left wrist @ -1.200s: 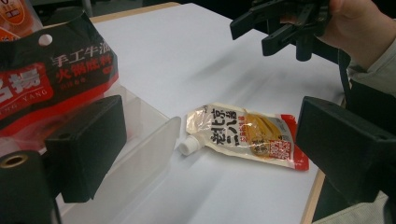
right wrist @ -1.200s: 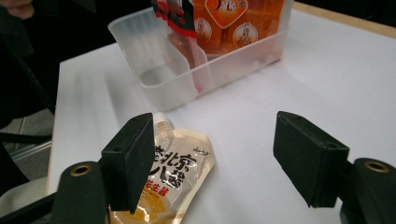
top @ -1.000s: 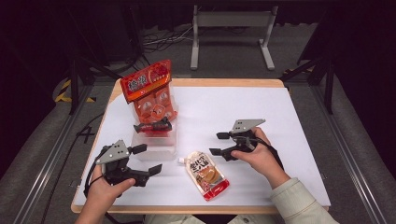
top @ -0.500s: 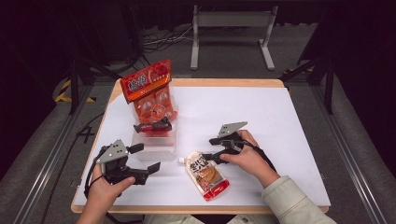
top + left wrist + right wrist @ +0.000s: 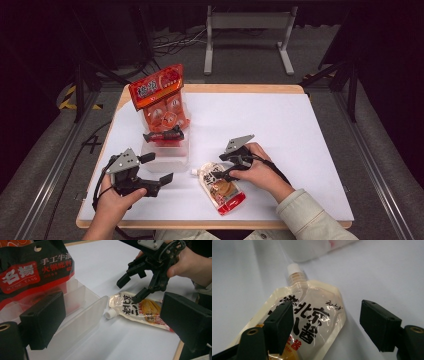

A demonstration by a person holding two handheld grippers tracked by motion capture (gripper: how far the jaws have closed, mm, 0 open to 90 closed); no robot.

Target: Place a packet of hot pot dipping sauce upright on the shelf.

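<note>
The right claw [image 5: 223, 169], jaws apart, hangs low over the upper end of a spouted pouch [image 5: 222, 186] lying flat on the white worktop [image 5: 280, 125]. In the right gripper view one jaw sits over the pouch's printed face and the other over bare worktop beside it, with the white cap [image 5: 293, 269] pointing away between them; whether the jaws touch the pouch cannot be told. In the left gripper view the lower jaw tip of that claw [image 5: 133, 288] is at the pouch [image 5: 140, 310] near its black lettering.

The left claw [image 5: 155, 169], also spread and holding nothing, rests near the front left of the worktop, just beside a clear plastic box [image 5: 166, 155]. The left gripper view looks between its two black jaws toward the pouch's cap [image 5: 110, 314], which lies just beside the box's clear wall [image 5: 82, 315].

The box stands between the left claw and the pouch. Its near part looks bare in the left gripper view. A red packet [image 5: 161, 97] with a red-and-black header card stands tilted in its far end, and a black-and-red item [image 5: 163, 135] lies across the box in front of the packet. The packet's clear lower part shows round red pieces inside. The pouch is well inside the worktop's front edge, cap toward the box, red bottom edge toward the person.
</note>
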